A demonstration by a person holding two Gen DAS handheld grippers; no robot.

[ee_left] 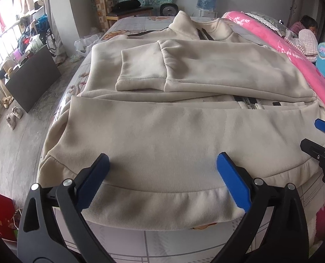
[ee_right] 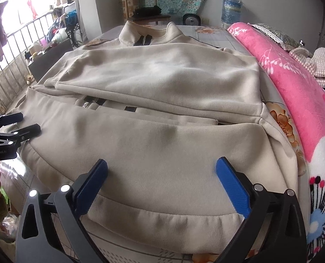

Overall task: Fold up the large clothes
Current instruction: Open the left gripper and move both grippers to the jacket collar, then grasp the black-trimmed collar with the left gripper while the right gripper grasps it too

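With both tools angled steeply down at the near edge of the bed (ee_left: 127, 247), I see my left gripper (ee_left: 162, 164) spread wide, blue pads (ee_left: 232, 182) clear of the cloth, nothing pinched. It hangs over the ribbed hem of the beige jacket (ee_left: 184, 131), left of centre. My right gripper (ee_right: 161, 171) sits the same way: jaws fully apart, released, hovering above the hem toward the jacket's right side, pads not pressing on fabric as far as I can tell.

Jacket lies flat on the bed sheet, collar (ee_right: 149, 35) at the far end, zipper (ee_right: 92, 103) partly showing mid-body. Both sleeves are folded across the chest; the bottom portion is doubled up toward the middle, its fold edge just short of the zipper pull.

From the left wrist view the right tool's tip (ee_left: 322, 127) shows at the right margin; from the right wrist view the left tool (ee_right: 13, 129) shows at the left margin, over the jacket's corner. The two are well apart along the hem.

Pink blanket (ee_right: 293, 92) runs along the right of the jacket, just beside it.
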